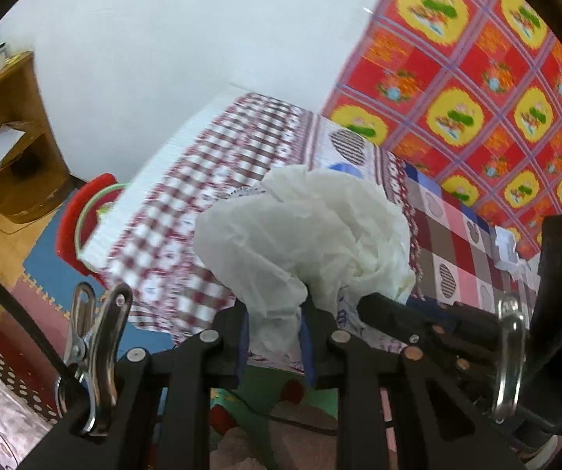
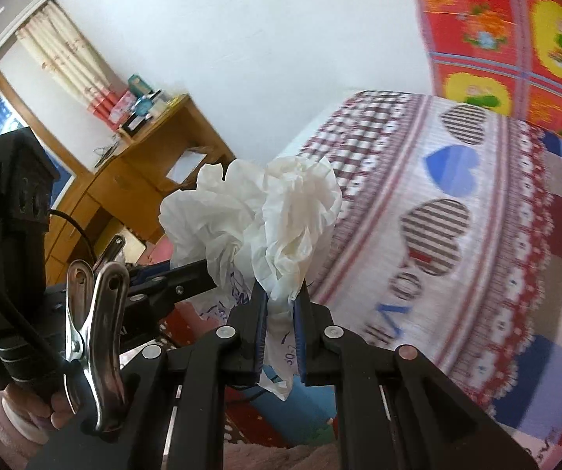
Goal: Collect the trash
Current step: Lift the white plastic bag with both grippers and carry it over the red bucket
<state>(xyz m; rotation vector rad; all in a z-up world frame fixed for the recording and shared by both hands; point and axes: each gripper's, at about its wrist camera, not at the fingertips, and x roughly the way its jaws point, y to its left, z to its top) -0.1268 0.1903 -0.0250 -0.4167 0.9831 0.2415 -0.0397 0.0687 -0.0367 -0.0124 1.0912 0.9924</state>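
At the far left of the left wrist view a wooden desk [image 1: 2, 117] stands against the white wall, with a red stool [image 1: 81, 223] just beside the near corner of the bed [image 1: 210, 149]. In the middle, the left claw [image 1: 275, 333] is clamped on a crumpled white tissue [image 1: 300, 235], whose bulk billows above the blue pads, up off the bedspread. Just to its right the other claw's black fingers reach in close beside that wad, and a red-and-yellow patterned cloth [image 1: 477, 78] hangs on the wall along the bed's far edge. In the right wrist view, the desk [image 2: 155, 156] again sits at the left with boxes on top, near a curtained window. The left claw [image 2: 187, 274] comes in from that side gripping its own tissue [image 2: 202, 215]. At centre the right claw [image 2: 281, 325] is pinched shut on a second crumpled tissue [image 2: 300, 211], touching the first, with the bed's [image 2: 477, 254] heart-printed checked cover spreading to the right.
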